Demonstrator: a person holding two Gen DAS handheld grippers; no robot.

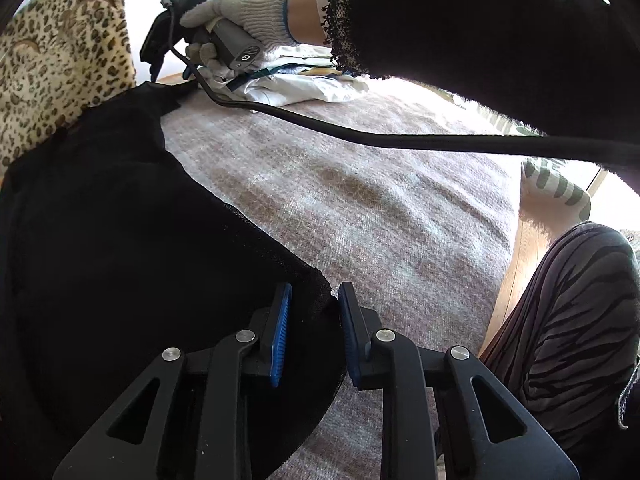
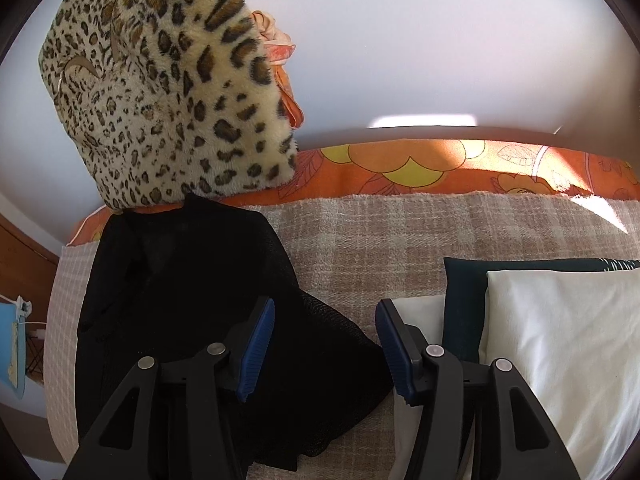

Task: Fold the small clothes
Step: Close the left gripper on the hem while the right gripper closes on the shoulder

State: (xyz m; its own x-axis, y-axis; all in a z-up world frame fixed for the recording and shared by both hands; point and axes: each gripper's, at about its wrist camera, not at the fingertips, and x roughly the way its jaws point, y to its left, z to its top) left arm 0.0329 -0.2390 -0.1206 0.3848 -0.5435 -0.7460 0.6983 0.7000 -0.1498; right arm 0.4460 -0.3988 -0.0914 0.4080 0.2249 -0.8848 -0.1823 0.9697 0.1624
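A black mesh garment (image 1: 120,240) lies spread on a beige-and-grey checked woven blanket (image 1: 360,208) that covers the bed, its far end reaching up against a leopard-print plush cushion (image 2: 160,92). The left gripper (image 1: 314,332) hangs low over the garment's near corner with its blue-padded fingers (image 1: 280,336) spread, the mesh edge lying between them but not pinched. The right gripper (image 2: 326,350), held by a white knitted glove (image 1: 244,16), sits over the garment's other side; its fingers (image 2: 256,352) are also spread wide, one above the black mesh and the other above a folded white cloth (image 2: 560,352). That white piece rests on a dark teal folded cloth (image 2: 464,304), just beside the black garment. An orange floral sheet (image 2: 440,176) borders the blanket's far edge. A black cable (image 1: 400,140) trails across from the right gripper.
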